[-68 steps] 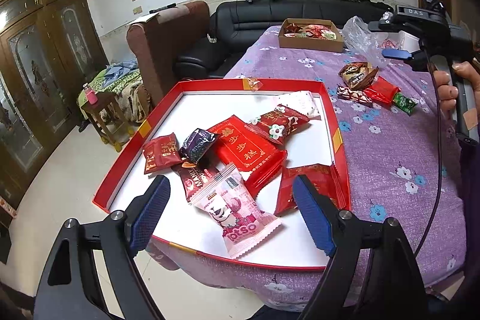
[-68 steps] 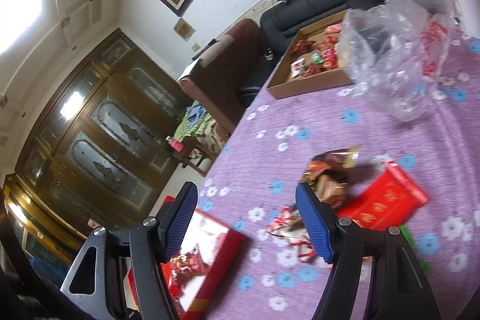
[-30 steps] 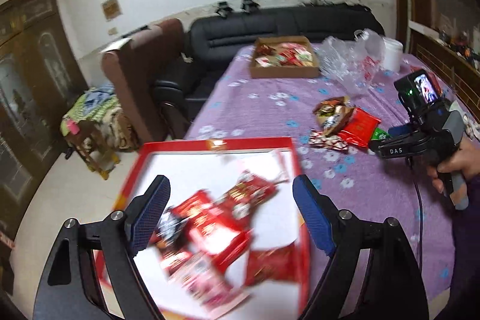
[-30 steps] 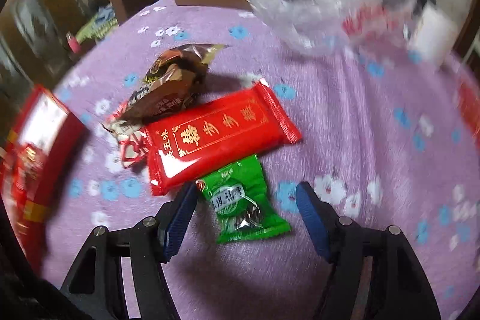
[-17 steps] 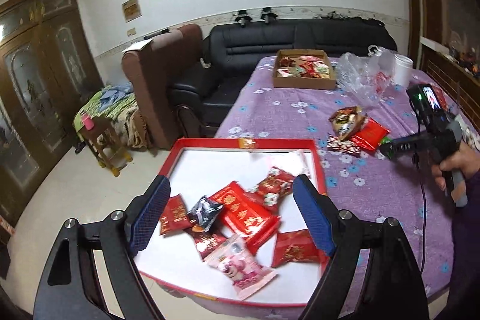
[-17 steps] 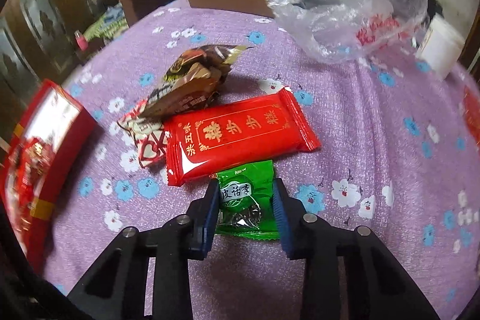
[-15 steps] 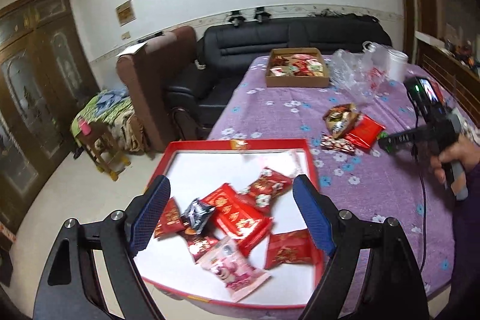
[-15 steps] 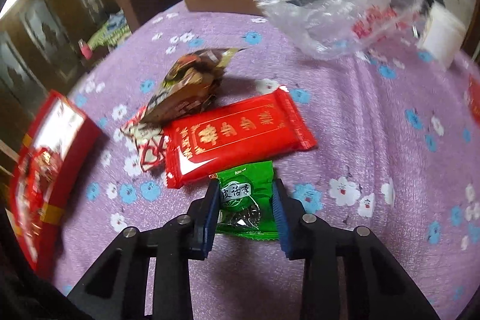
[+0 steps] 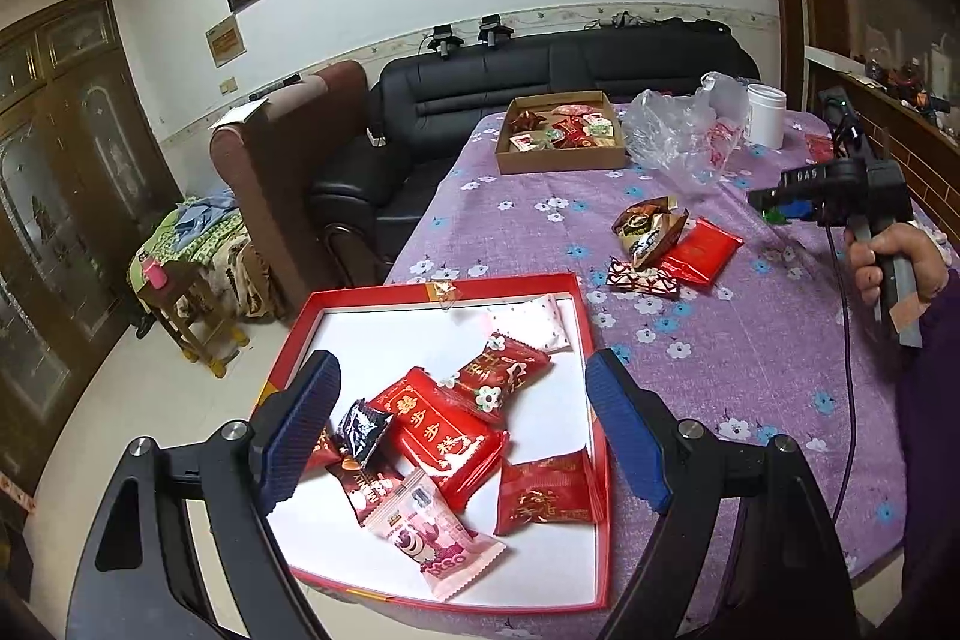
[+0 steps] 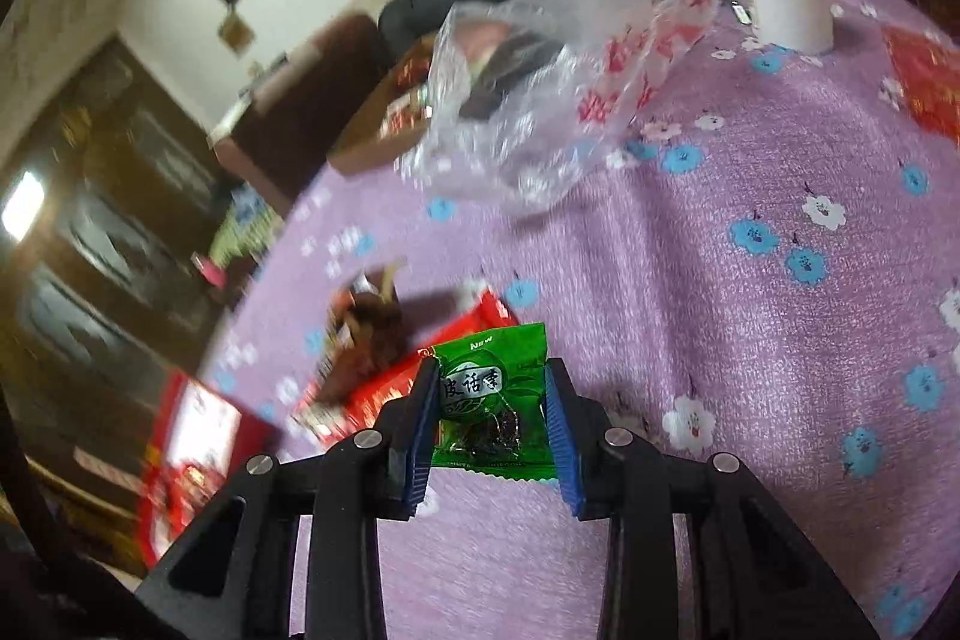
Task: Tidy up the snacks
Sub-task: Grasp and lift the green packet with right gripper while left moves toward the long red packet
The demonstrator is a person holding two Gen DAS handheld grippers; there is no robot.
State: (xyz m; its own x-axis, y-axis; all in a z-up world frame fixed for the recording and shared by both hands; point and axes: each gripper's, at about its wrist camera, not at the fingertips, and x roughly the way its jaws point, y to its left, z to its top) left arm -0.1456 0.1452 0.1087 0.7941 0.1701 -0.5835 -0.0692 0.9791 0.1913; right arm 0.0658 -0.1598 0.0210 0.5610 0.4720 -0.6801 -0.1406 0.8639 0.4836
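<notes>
My right gripper (image 10: 489, 400) is shut on a green snack packet (image 10: 495, 394) and holds it lifted above the purple flowered tablecloth. That gripper also shows in the left wrist view (image 9: 780, 208), held above the table's right side. A red packet (image 9: 702, 250), a brown packet (image 9: 648, 226) and a heart-pattern packet (image 9: 642, 280) lie on the cloth. My left gripper (image 9: 462, 430) is open and empty above the red tray (image 9: 594, 340), which holds several snack packets.
A cardboard box of snacks (image 9: 558, 136), a clear plastic bag (image 9: 678, 136) and a white cup (image 9: 765, 115) stand at the far end of the table. A black sofa (image 9: 540, 70) and brown armchair (image 9: 288, 172) are beyond.
My right gripper closed on the green packet and lifted it off the cloth. My left gripper stayed open above the tray.
</notes>
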